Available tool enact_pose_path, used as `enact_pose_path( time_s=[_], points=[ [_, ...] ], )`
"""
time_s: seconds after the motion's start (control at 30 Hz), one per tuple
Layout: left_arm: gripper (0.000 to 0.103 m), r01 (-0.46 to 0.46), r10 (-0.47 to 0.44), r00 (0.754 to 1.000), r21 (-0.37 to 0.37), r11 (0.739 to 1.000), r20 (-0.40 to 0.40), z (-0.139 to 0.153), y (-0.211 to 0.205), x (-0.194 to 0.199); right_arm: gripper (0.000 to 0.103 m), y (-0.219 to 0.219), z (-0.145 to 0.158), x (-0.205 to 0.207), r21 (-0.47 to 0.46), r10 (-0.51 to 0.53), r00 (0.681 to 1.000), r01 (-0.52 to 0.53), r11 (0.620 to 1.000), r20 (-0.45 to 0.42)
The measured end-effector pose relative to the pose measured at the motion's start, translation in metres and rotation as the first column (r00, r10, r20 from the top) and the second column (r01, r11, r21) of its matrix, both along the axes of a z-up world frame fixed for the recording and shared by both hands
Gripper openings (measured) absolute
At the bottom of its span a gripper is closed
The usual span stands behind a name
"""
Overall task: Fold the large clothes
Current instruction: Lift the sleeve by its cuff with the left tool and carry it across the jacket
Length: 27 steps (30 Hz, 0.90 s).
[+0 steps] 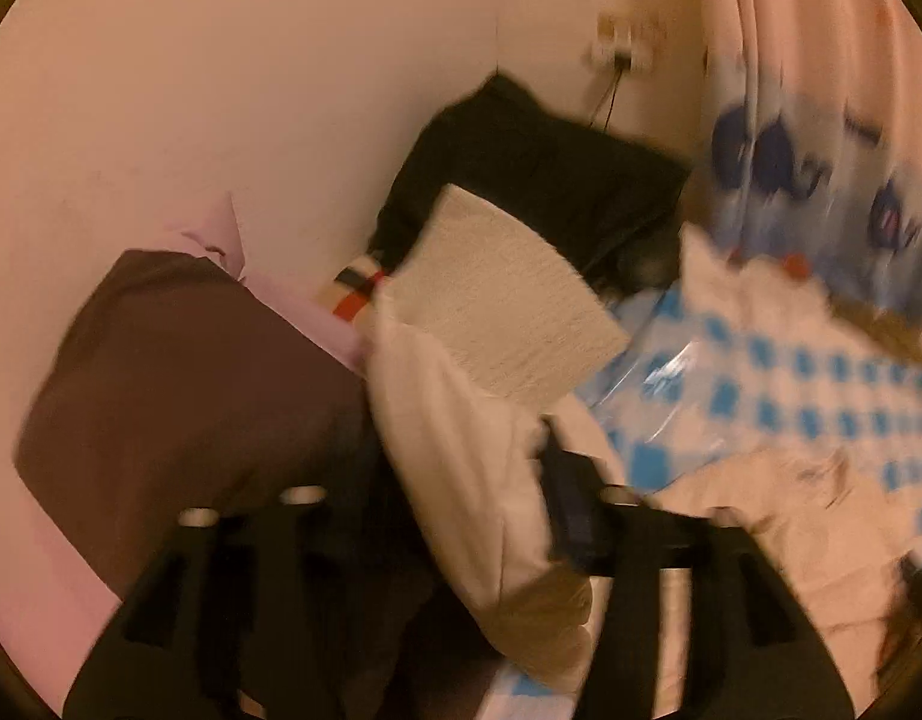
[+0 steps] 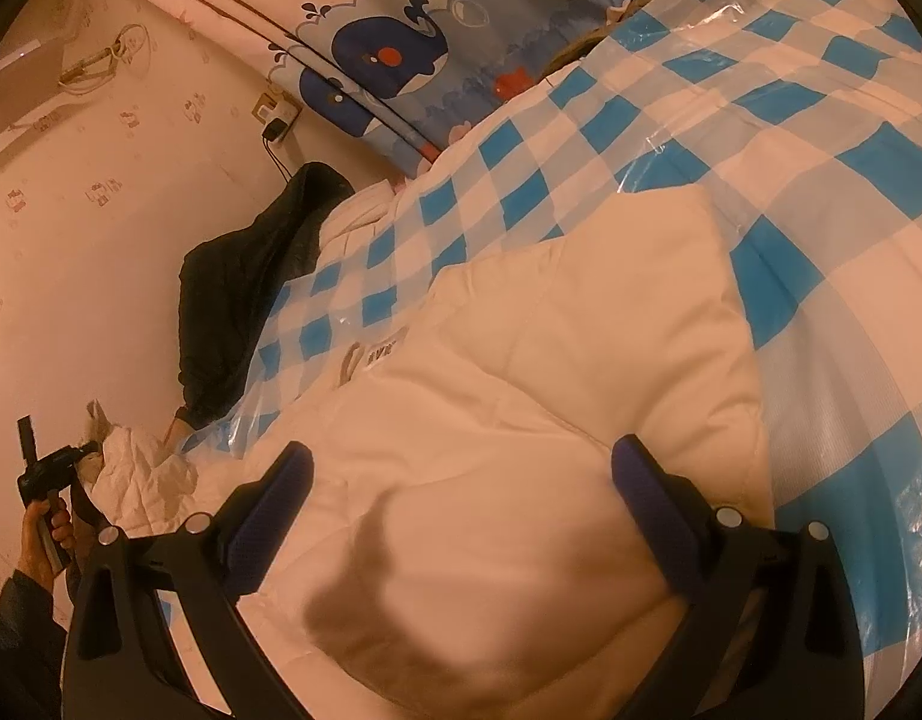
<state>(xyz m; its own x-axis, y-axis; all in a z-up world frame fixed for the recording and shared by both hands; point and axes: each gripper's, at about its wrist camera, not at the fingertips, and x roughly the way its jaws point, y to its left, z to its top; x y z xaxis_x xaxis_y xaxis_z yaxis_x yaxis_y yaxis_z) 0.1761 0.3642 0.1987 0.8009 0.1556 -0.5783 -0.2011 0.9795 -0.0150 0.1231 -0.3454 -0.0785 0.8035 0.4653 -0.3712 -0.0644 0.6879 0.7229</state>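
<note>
A large cream quilted garment (image 2: 521, 420) lies spread on the blue-and-white checked sheet (image 2: 761, 120). My right gripper (image 2: 461, 480) is open, its blue pads (image 2: 653, 504) hovering just over the garment's folded body. My left gripper (image 1: 461, 498) is shut on an edge of the same cream garment (image 1: 473, 468) and lifts it; the view is blurred. In the right wrist view the left gripper (image 2: 83, 450) shows at the far left, held in a hand, with crumpled cream cloth in it.
A dark jacket (image 1: 533, 162) is heaped against the wall by a socket (image 1: 623, 54). A brown cushion (image 1: 179, 384), a beige knitted fold (image 1: 509, 312) and a whale-print curtain (image 2: 413, 48) stand around the bed. Clear plastic (image 2: 731, 18) covers part of the sheet.
</note>
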Motion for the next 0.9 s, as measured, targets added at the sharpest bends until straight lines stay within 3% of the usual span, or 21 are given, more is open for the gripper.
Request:
enact_pose_path(
  time_s=[0.07, 0.1, 0.17, 0.23, 0.3, 0.33, 0.47, 0.57, 0.63, 0.7, 0.73, 0.77, 0.8, 0.87, 0.9],
  points=[
    [0.065, -0.021, 0.023, 0.999, -0.065, 0.998, 0.029, 0.003, 0.008, -0.005, 0.095, 0.000, 0.000, 0.000, 0.000, 0.000, 1.000, 0.000, 1.000, 0.000],
    [0.065, -0.040, 0.041, 0.999, -0.047, 0.998, 0.017, -0.001, 0.003, -0.004, 0.095, 0.000, 0.000, -0.001, 0.002, 0.000, 1.000, 0.000, 1.000, 0.001],
    [0.065, -0.078, 0.078, 0.997, 0.030, 0.996, 0.003, -0.003, -0.004, 0.001, 0.095, 0.000, 0.000, -0.001, 0.004, 0.000, 1.000, 0.000, 1.000, 0.002],
    [0.064, -0.126, 0.128, 0.992, 0.158, 0.979, 0.000, -0.006, -0.019, 0.003, 0.096, -0.001, 0.000, -0.001, 0.007, 0.000, 1.000, 0.000, 1.000, 0.003],
    [0.031, -0.166, 0.164, 0.986, 0.212, 0.963, 0.025, -0.004, -0.027, -0.001, 0.095, -0.001, -0.001, -0.001, 0.011, 0.000, 1.000, 0.000, 1.000, 0.005],
    [0.024, -0.172, 0.170, 0.985, 0.198, 0.965, 0.028, -0.002, -0.028, -0.001, 0.095, -0.001, -0.001, -0.001, 0.012, 0.000, 1.000, 0.000, 1.000, 0.006],
    [0.019, -0.148, 0.147, 0.989, 0.235, 0.961, 0.020, 0.006, -0.041, 0.004, 0.095, -0.002, -0.001, -0.002, 0.015, 0.000, 1.000, 0.000, 1.000, 0.007],
    [0.018, -0.159, 0.160, 0.987, 0.221, 0.962, 0.016, 0.010, -0.040, 0.002, 0.095, -0.002, -0.001, -0.002, 0.015, 0.000, 1.000, 0.000, 1.000, 0.007],
    [0.019, -0.163, 0.162, 0.987, 0.174, 0.971, 0.016, 0.010, -0.031, -0.004, 0.095, -0.002, -0.001, -0.002, 0.015, 0.000, 1.000, 0.000, 1.000, 0.007],
    [0.024, -0.146, 0.154, 0.988, 0.204, 0.968, -0.020, -0.003, -0.035, 0.006, 0.095, -0.002, -0.001, -0.002, 0.014, 0.000, 1.000, 0.000, 1.000, 0.007],
    [0.037, -0.142, 0.158, 0.986, 0.238, 0.961, -0.052, -0.009, -0.036, 0.010, 0.095, -0.002, -0.001, -0.002, 0.014, 0.000, 1.000, 0.000, 1.000, 0.007],
    [0.059, -0.145, 0.169, 0.983, 0.268, 0.952, -0.069, -0.015, -0.037, 0.014, 0.095, -0.002, -0.001, -0.002, 0.015, 0.000, 1.000, 0.000, 1.000, 0.007],
    [0.064, -0.144, 0.176, 0.981, 0.305, 0.941, -0.078, -0.020, -0.039, 0.018, 0.095, -0.002, -0.001, -0.002, 0.015, 0.000, 1.000, 0.000, 1.000, 0.007],
    [0.065, -0.147, 0.185, 0.979, 0.332, 0.932, -0.085, -0.026, -0.041, 0.022, 0.095, -0.002, -0.001, -0.002, 0.015, 0.000, 1.000, 0.000, 1.000, 0.007],
    [0.059, -0.152, 0.189, 0.979, 0.328, 0.932, -0.082, -0.028, -0.041, 0.022, 0.095, -0.002, -0.001, -0.002, 0.015, 0.000, 1.000, 0.000, 1.000, 0.007]
  ],
)
